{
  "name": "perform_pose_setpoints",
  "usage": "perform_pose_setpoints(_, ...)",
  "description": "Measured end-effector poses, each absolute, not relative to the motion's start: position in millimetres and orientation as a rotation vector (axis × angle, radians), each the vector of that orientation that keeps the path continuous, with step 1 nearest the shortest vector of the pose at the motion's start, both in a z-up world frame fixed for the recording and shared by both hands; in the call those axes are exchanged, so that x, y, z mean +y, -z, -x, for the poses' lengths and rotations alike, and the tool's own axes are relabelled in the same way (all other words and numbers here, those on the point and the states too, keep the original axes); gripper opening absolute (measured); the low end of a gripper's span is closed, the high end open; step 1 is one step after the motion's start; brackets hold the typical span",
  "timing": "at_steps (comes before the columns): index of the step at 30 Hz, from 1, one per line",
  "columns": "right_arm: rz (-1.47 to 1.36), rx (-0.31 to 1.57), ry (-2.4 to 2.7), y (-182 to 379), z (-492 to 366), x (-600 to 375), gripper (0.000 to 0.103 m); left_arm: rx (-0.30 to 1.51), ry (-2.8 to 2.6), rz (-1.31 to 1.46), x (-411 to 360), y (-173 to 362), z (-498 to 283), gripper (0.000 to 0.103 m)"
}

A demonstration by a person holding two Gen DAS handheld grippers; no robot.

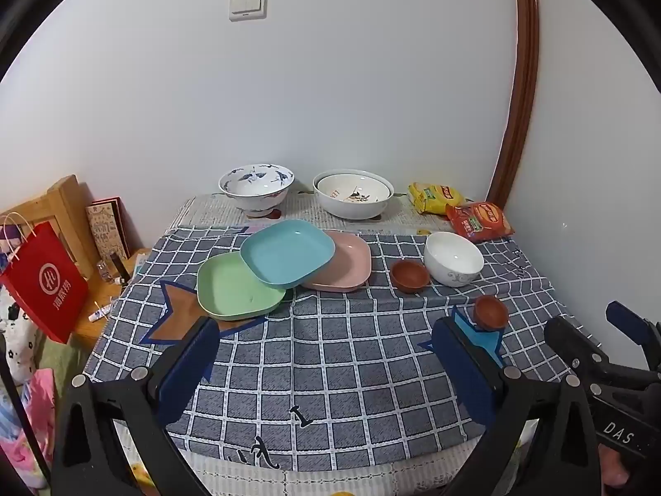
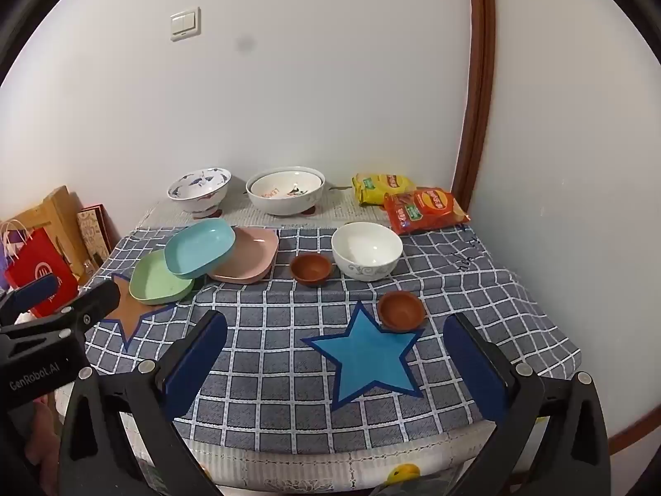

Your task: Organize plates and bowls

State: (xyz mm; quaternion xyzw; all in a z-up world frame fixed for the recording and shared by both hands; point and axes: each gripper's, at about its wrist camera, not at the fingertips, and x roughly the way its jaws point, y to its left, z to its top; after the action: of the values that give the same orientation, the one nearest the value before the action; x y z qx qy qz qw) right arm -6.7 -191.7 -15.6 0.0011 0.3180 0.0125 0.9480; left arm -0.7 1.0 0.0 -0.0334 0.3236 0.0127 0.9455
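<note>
Tongs: left tongs [image 1: 330, 355] & right tongs [image 2: 345, 355] both spread wide, holding nothing, above table.

A table [image 2: 537, 330] under checked cloth [image 2: 281, 330] carries plates [image 2: 248, 256], bowls [image 2: 367, 252], snack packets [image 2: 425, 211] and star mats [image 2: 367, 355].

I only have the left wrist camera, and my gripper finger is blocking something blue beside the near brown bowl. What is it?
Observer: A blue star mat, lying flat on the checked cloth.
Operator: Is the bowl on it?
Observer: The small brown bowl overlaps only the star's upper right point.
Operator: What is the right gripper doing?
Observer: The right gripper is open and empty, with one finger on either side of the star.
</note>
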Motion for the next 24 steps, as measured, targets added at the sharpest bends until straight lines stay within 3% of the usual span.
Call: perform_pose_setpoints(24,-0.023,0.66,-0.03,21.0,9.7,-190.6,0.103,0.663,-0.03,0.039,-7.3,1.0,3.9,0.103)
